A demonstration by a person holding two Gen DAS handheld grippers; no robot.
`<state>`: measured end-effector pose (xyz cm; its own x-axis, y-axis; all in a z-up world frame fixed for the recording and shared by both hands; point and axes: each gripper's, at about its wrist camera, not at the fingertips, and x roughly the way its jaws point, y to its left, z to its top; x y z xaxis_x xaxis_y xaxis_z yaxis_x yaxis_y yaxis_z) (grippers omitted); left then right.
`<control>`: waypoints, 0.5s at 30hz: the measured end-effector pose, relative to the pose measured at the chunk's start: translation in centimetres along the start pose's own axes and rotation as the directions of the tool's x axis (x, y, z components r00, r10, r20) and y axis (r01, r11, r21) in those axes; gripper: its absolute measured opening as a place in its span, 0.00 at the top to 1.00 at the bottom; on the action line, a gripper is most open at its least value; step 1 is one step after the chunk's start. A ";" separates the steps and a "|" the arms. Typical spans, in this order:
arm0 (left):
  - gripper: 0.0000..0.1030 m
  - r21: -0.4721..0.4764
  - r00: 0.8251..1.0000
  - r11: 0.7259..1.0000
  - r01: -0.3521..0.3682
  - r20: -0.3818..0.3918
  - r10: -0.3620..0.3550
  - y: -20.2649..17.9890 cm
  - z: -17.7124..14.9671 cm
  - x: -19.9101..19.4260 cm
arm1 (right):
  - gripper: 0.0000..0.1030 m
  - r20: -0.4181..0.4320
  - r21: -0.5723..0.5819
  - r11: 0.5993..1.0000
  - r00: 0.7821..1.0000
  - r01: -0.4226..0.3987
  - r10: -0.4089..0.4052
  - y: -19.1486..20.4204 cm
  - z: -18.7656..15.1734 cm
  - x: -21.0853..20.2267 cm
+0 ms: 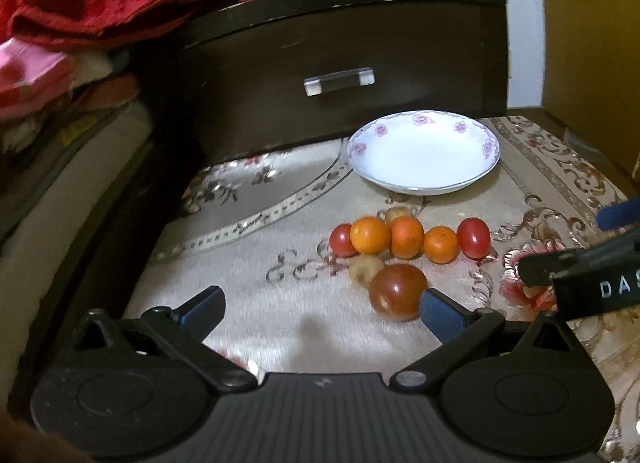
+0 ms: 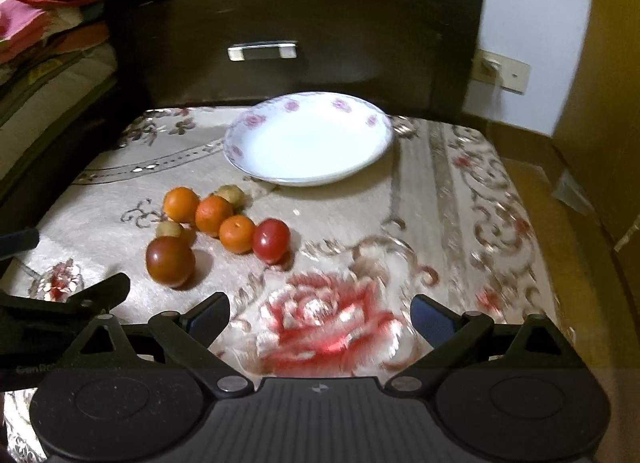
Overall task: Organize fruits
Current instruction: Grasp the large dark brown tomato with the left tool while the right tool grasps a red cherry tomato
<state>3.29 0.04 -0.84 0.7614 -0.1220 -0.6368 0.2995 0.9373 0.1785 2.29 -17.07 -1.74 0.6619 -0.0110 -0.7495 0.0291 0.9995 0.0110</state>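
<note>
My left gripper (image 1: 322, 309) has its blue-padded jaws spread wide and holds nothing; its right pad sits just beside the large, glossy dark-red tomato (image 1: 398, 292), though I cannot tell if they touch. My right gripper (image 2: 320, 317) is equally wide and empty above the embroidered floral cloth (image 2: 440, 231). The fruits cluster on that satiny cloth: three matte orange tangerines (image 1: 370, 235), two shiny small red tomatoes (image 1: 473, 238) and two dull tan round fruits (image 1: 366, 269). Behind them sits the shallow white porcelain plate with pink roses (image 1: 424, 131), before a dark wooden drawer front (image 1: 340, 43).
</note>
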 end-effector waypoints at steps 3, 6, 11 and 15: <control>0.00 0.047 1.000 0.999 0.022 -0.001 -0.022 0.3 0.4 1.0 | 0.14 0.005 -0.051 0.998 0.999 -0.036 0.037 -0.1 1.0 1.0; 0.00 0.028 0.997 0.996 0.080 -0.016 -0.079 0.5 0.3 2.1 | 0.16 0.012 -0.134 0.989 0.998 -0.063 0.065 0.4 1.8 2.2; 0.01 -0.005 0.987 0.988 0.156 -0.041 -0.156 0.1 0.0 3.6 | 0.31 -0.030 -0.221 0.964 0.989 -0.146 0.143 0.9 2.8 4.5; 0.10 0.002 0.982 0.983 0.184 -0.040 -0.184 -0.6 -0.1 4.4 | 0.39 -0.059 -0.273 0.947 0.985 -0.171 0.161 1.4 3.3 6.3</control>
<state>6.44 -1.01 -3.79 0.6697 -0.2789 -0.6883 0.4358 0.8980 0.0602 8.99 -15.89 -4.21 0.6123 0.1520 -0.7759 -0.2905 0.9560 -0.0420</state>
